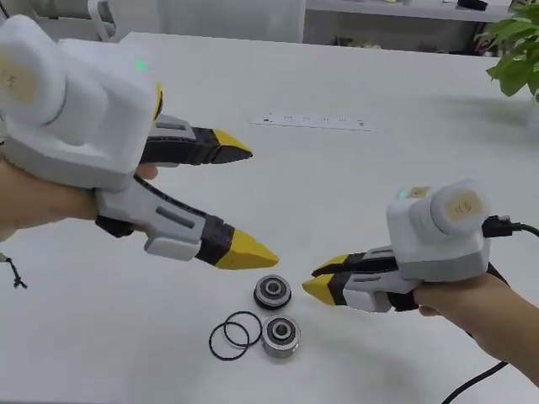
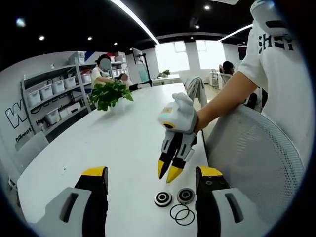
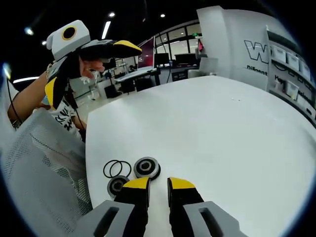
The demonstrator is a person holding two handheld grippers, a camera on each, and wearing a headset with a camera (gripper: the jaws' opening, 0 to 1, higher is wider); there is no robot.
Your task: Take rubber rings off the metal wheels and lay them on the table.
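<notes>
Two small metal wheels lie on the white table (image 1: 379,101). The farther wheel (image 1: 273,291) has a dark outer band. The nearer wheel (image 1: 280,333) shows a bare grey rim. Beside the nearer wheel, two loose black rubber rings (image 1: 235,335) lie overlapping; they also appear as rings (image 2: 182,214) and rings (image 3: 114,168). My left gripper (image 1: 250,202) hovers above and left of the wheels, wide open and holding nothing. My right gripper (image 1: 317,280) sits just right of the farther wheel, its yellow tips a narrow gap apart with nothing between them. The farther wheel (image 3: 146,167) lies just ahead of those tips.
A potted plant (image 1: 514,50) stands at the far right edge. A thin printed strip (image 1: 307,122) lies mid-table. The right gripper's black cable (image 1: 472,383) trails off the near edge. A mesh chair back (image 2: 256,158) stands by the table.
</notes>
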